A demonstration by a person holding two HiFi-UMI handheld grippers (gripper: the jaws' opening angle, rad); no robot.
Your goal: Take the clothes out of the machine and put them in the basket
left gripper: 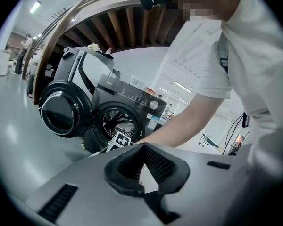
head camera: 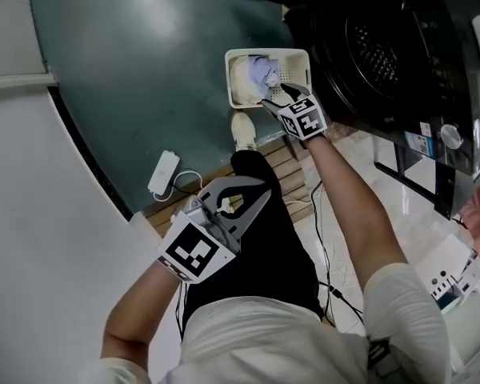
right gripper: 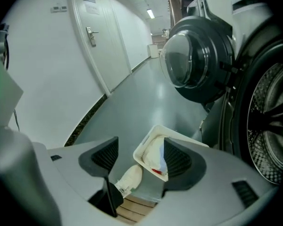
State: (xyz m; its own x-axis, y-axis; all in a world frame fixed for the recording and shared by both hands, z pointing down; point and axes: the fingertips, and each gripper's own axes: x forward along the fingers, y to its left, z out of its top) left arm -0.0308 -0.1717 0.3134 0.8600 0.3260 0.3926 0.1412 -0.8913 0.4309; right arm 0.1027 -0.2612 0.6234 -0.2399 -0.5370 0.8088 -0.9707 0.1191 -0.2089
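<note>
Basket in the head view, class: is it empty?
No, white and lilac clothes lie inside the basket on the floor.

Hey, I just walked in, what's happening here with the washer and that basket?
A person with a gripper in each hand stands over a white plastic laundry basket on the floor beside a dark front-loading washing machine, its round door open. Pale clothes lie in the basket. The right gripper hangs above the basket, jaws apart and empty. The left gripper is near the person's body, jaws together, holding nothing.
</note>
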